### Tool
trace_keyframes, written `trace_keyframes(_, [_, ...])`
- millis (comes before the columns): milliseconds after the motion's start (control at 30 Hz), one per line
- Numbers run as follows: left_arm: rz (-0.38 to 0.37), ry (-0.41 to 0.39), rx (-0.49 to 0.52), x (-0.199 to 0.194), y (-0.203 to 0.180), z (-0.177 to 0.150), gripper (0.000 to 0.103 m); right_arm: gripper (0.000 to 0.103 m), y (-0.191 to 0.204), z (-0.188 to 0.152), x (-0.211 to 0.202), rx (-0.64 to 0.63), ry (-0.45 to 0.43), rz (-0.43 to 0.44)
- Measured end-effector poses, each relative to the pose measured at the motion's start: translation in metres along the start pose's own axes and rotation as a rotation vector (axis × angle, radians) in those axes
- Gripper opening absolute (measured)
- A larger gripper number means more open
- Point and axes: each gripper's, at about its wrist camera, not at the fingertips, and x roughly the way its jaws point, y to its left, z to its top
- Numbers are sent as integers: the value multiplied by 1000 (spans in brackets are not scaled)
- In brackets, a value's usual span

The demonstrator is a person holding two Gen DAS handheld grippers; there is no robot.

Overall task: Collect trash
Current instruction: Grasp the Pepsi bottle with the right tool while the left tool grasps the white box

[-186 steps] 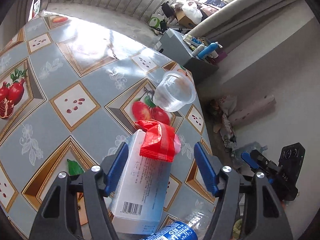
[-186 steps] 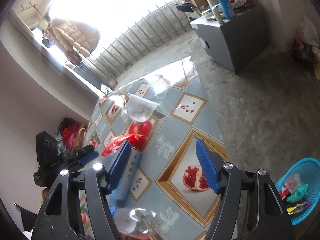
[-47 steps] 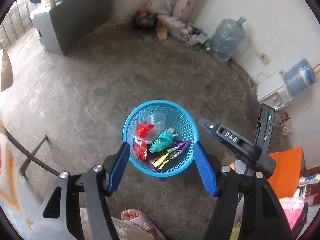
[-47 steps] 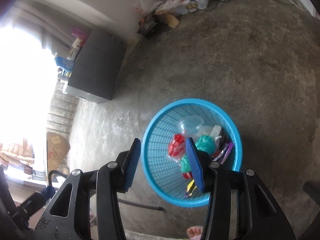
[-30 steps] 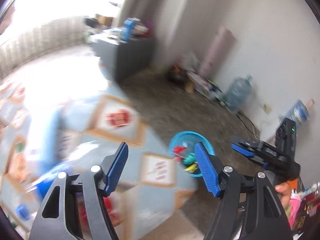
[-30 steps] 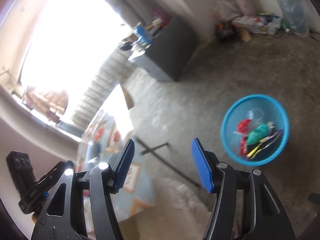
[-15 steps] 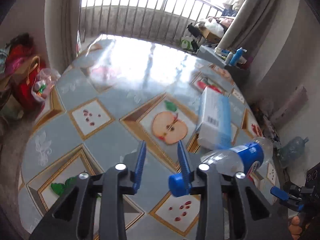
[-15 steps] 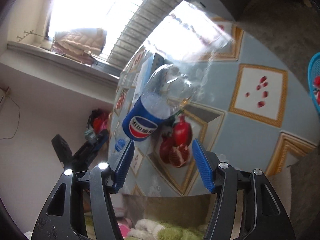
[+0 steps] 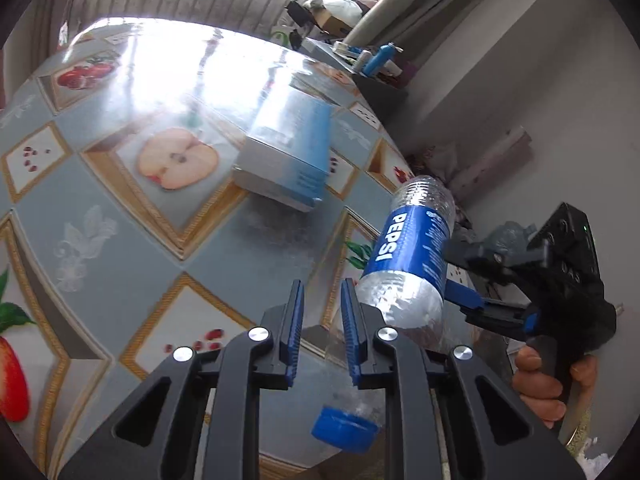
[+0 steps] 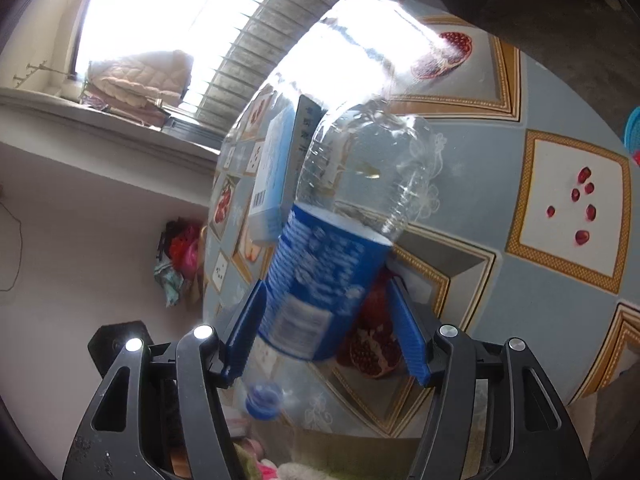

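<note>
A clear Pepsi bottle (image 9: pixel 412 256) with a blue label and blue cap (image 9: pixel 344 436) lies tilted at the table's edge. Its label (image 10: pixel 320 280) sits between the fingers of my right gripper (image 10: pixel 325 286), whose jaws are opening. The left pad is close against the label and a gap shows at the right pad. My left gripper (image 9: pixel 320 292) hovers just left of the bottle's shoulder. Its jaws are closing to a narrow gap, with only table showing between them. A white and blue box (image 9: pixel 288 152) lies further back on the table.
The table (image 9: pixel 120 216) has a grey cloth printed with fruit. A hand (image 9: pixel 540 380) holds the right gripper past the table's edge. The blue trash basket's rim (image 10: pixel 634 132) shows at the far right, on the floor. A dark cabinet (image 9: pixel 376 80) stands behind the table.
Both grippers swung from the basket back to the table. The right gripper has come around the bottle's label. The left has dropped closer and its jaws have narrowed.
</note>
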Motion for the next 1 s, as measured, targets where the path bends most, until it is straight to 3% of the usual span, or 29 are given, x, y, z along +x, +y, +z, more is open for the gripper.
trace_keyframes(133, [-42,37,29,23,-25,-7,17,63,-1,3,6,-1,-24,-59])
trace_keyframes(200, [-58,50,31,32,-30,-7,17,58,-2,2,8,-9,-26,-79])
trace_keyframes(333, [-45,30,58,37,-36,4,17,56,-1,5,10,-26,-47,-89])
trace_keyframes(500, [46,-68,63,24,-20,42,21,56,1,30,19,-46,-41,-77])
trace_keyframes(700, [188,-200,-5,20,16,92,30,56,13,64,49,-73,-33,-71])
trace_keyframes(833, [212,-137,-64,40,40,115,33,56,28,71,69,-112,-16,-69])
trace_keyframes(1000, [96,-39,-160,58,56,115,34,56,45,67,89,-156,64,-29])
